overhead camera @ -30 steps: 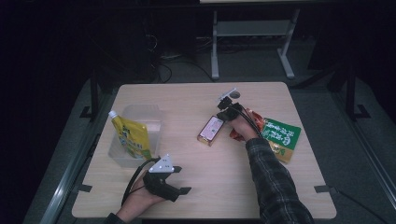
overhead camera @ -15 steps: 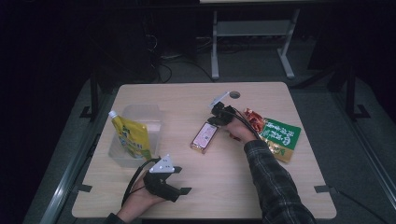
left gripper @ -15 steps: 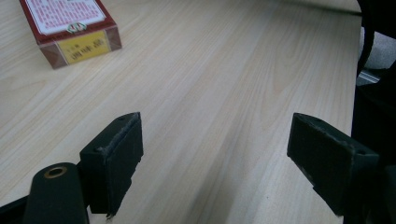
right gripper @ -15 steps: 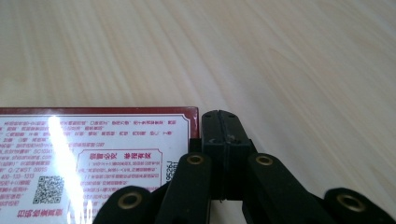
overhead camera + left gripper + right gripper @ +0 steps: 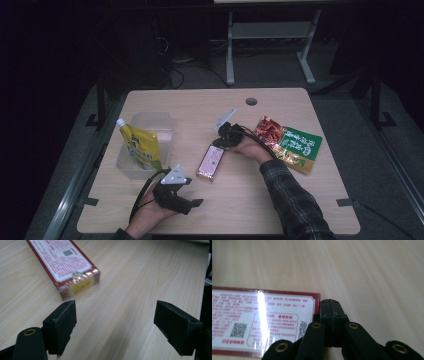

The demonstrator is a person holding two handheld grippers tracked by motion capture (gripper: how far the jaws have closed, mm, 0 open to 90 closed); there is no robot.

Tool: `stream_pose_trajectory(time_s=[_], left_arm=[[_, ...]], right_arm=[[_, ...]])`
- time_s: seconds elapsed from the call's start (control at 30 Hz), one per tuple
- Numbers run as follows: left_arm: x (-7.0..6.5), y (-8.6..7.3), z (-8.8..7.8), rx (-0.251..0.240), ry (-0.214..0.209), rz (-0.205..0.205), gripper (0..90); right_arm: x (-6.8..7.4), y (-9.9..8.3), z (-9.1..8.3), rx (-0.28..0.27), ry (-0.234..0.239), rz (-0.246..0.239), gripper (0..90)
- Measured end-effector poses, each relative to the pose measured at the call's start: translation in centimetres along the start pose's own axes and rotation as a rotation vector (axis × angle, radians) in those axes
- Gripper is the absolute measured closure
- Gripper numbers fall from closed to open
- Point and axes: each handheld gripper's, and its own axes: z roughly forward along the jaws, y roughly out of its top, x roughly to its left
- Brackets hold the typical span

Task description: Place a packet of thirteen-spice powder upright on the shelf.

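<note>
Right claw (image 5: 223,142) is pressed together with nothing between the jaws, tips butted against the short end of the red box (image 5: 210,161) — reads as a push, not a grip. In the right gripper view the joined tips (image 5: 331,312) sit at the box's right-hand edge, white label face up. The box lies flat on the desk (image 5: 280,210) at the middle of the high view, long axis tilted, lower end pointing toward the left claw (image 5: 192,204). Left claw rests near the bottom of the frame, jaws spread wide and empty; in the left gripper view the box's near corner (image 5: 80,283) sits at upper left, ahead of the jaws and off to the left of the gap, apart from both pads. Clear tub (image 5: 145,147) with the yellow pouch (image 5: 142,147) stands at left of the frame; the red-and-green snack bag (image 5: 290,144) lies at right. My read on the step: sliding the box across toward the left claw for a handover — or toward the tub. Next move probably needs the left claw swung onto the box's narrow width before closing. Risk: the box pivots off the tips if the push runs off-centre.
</note>
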Motion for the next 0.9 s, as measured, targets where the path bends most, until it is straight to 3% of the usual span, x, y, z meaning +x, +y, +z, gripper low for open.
stream_pose_trajectory(time_s=[0.23,0.33,0.37,0.4,0.47,0.6,0.9], left_arm=[[0.1,-0.1,0.1,0.019,0.018,0.007,17.7],[-0.1,-0.2,0.2,0.032,0.028,-0.004,17.7],[-0.1,-0.2,0.3,0.027,0.032,-0.003,17.7],[-0.1,-0.2,0.3,0.042,0.037,0.001,17.7],[-0.1,-0.2,0.6,0.055,0.042,0.002,17.7],[-0.4,-0.1,1.1,0.072,0.064,-0.008,17.7],[-0.3,0.2,2.1,0.09,0.116,-0.04,17.8]], right_arm=[[3.2,-1.1,-0.6,-0.013,0.076,-0.066,89.9],[4.3,-1.4,-1.1,-0.014,0.072,-0.084,89.9],[4.6,-1.6,-1.5,-0.022,0.05,-0.084,89.6],[4.8,-1.8,-2.0,-0.028,0.038,-0.072,87.7],[5.4,-2.5,-3.3,-0.044,0.008,-0.041,75.0],[6.3,-4.1,-5.6,-0.052,-0.006,0.037,56.5],[9.0,-8.3,-9.9,-0.092,-0.034,0.118,45.6]])
